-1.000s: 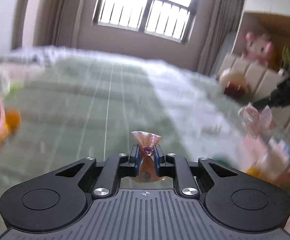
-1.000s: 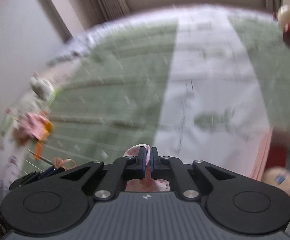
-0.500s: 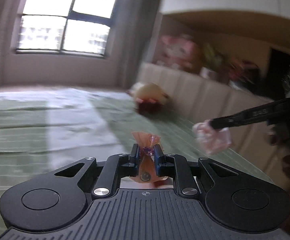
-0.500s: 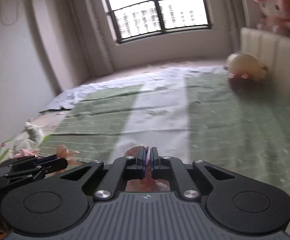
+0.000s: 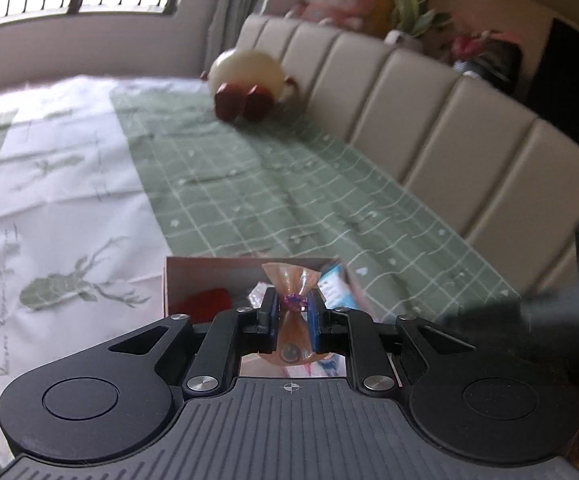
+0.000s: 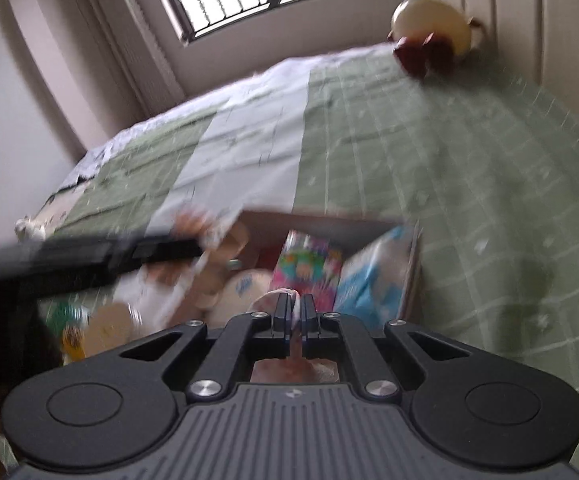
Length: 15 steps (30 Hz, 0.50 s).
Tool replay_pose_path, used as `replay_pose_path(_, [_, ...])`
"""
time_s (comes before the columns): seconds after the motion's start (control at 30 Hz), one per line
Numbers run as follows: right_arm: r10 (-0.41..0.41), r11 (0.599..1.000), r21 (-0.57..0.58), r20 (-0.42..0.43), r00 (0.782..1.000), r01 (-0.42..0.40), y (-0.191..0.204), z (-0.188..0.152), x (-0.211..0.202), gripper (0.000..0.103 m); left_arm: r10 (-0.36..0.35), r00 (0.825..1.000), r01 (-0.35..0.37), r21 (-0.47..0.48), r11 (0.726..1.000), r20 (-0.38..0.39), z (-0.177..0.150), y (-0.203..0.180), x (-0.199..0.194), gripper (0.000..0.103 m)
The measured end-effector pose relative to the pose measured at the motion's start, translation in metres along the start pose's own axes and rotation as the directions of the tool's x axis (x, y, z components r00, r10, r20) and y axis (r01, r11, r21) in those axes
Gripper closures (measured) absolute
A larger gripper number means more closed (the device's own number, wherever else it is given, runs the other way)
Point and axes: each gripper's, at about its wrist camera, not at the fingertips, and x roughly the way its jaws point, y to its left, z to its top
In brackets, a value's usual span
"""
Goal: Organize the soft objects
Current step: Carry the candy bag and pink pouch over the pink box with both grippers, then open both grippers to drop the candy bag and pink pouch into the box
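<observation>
Left gripper (image 5: 294, 307) clamps an orange toy (image 5: 292, 280) over the box (image 5: 205, 276). Right gripper (image 6: 296, 312) pinches a pink toy (image 6: 274, 299); only its view shows the box contents.

— What do you look like?

— I am two black grippers. My left gripper (image 5: 294, 303) has a wide black body with ridges like stripes, two big round bumps with circles on them, and shiny silver screws. A tiny white cross mark sits in the middle.

— And your fingers?

— My fingers (image 5: 268, 312) are thin and black, with blue on the inside. My right gripper (image 6: 296, 312) looks just the same, with black arms and silver screws.
</observation>
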Motion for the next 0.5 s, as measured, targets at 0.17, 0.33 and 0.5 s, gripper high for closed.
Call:
replay_pose_path(0.17, [-0.055, 0.989, -0.137, -0.033, 0.998, 0.050, 0.026, -0.033, 0.031, 0.098, 0.150, 0.988, -0.150, 0.014, 0.989, -0.048, 0.003, 0.006, 0.036, 0.085])
replay_pose_path(0.33, [-0.086, 0.973, -0.215, -0.026, 0.996, 0.078, 0.038, -0.045, 0.036, 0.098, 0.234, 0.948, -0.239, 0.004, 0.971, -0.214, 0.005, 0.019, 0.076, 0.084])
replay_pose_path(0.5, [-0.072, 0.986, -0.158, -0.092, 0.993, 0.057, 0.021, -0.048, 0.040, 0.098, 0.229, 0.949, -0.241, -0.027, 0.970, -0.217, 0.000, 0.018, 0.087, 0.082])
